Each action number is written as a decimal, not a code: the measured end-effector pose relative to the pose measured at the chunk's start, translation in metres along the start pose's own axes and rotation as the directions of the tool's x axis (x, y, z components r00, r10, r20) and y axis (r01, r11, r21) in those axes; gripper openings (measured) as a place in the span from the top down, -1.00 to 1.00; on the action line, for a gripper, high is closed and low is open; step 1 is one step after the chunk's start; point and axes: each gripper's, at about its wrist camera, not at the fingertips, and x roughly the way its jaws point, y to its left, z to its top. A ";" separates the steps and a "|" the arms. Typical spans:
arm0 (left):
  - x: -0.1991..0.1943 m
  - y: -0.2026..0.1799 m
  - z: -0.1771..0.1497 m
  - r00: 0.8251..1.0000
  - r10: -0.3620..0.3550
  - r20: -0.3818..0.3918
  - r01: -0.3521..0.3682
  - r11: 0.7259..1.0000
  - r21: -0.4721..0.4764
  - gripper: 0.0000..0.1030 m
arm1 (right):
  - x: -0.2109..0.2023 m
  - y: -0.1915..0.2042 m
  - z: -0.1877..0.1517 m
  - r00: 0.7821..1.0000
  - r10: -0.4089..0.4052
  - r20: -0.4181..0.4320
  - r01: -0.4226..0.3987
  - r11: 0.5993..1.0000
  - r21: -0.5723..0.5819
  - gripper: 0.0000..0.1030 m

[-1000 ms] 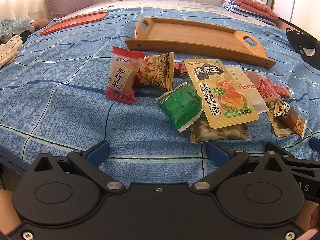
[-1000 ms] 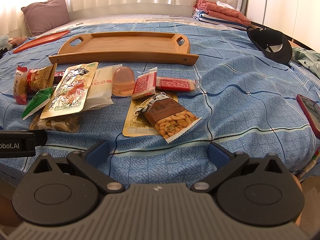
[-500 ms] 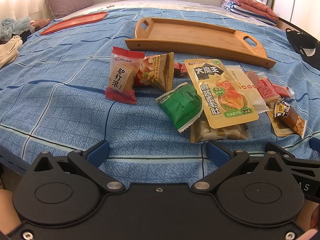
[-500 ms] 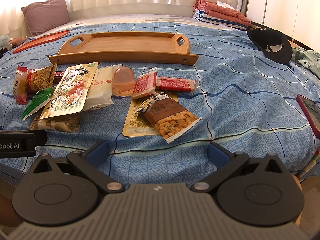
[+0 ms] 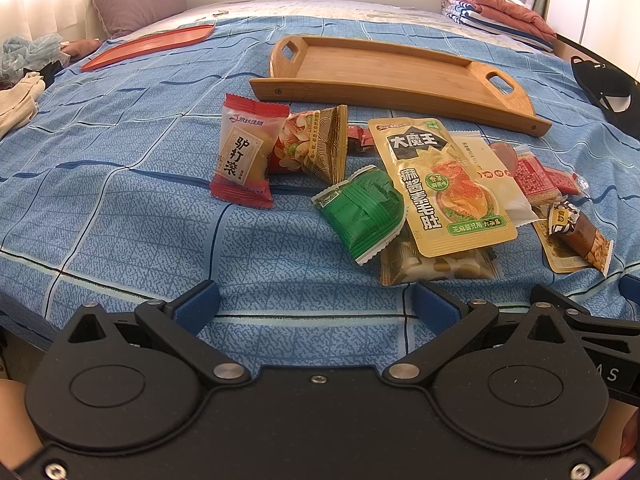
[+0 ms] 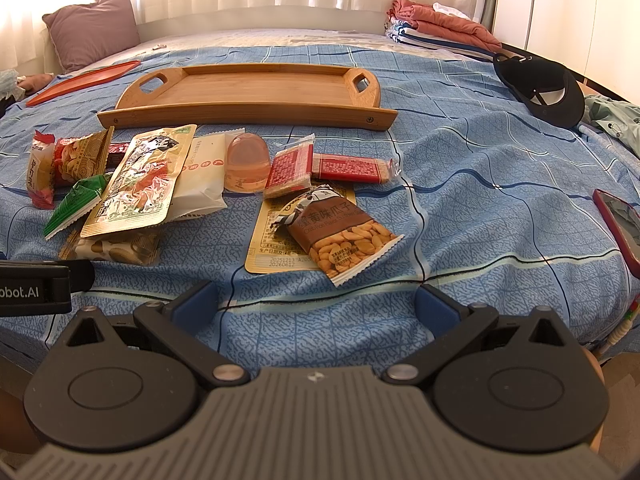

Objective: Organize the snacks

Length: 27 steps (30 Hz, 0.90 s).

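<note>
On the blue bed [image 6: 480, 184] snacks lay loose before the empty bamboo tray [image 6: 248, 114]; both grippers' fingers [image 5: 198, 306] were spread, holding nothing; best to pinch the seed packet [image 6: 344, 236] by its edge.

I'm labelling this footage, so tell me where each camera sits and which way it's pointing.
Left wrist: sits on the left gripper, low at the bed's edge, facing the wooden tray across the snacks; its open blue fingers show.
Right wrist: sits on the right gripper, further right, facing the same way; its open fingers show.
Shared: tray, green packet, yellow pouch, peanut bag.
</note>
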 end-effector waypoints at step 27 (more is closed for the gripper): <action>-0.014 0.007 -0.005 0.993 -0.081 0.088 0.076 0.996 0.052 -1.00 | -0.012 -0.006 0.000 0.993 0.019 0.112 -0.017 1.000 -0.020 -0.95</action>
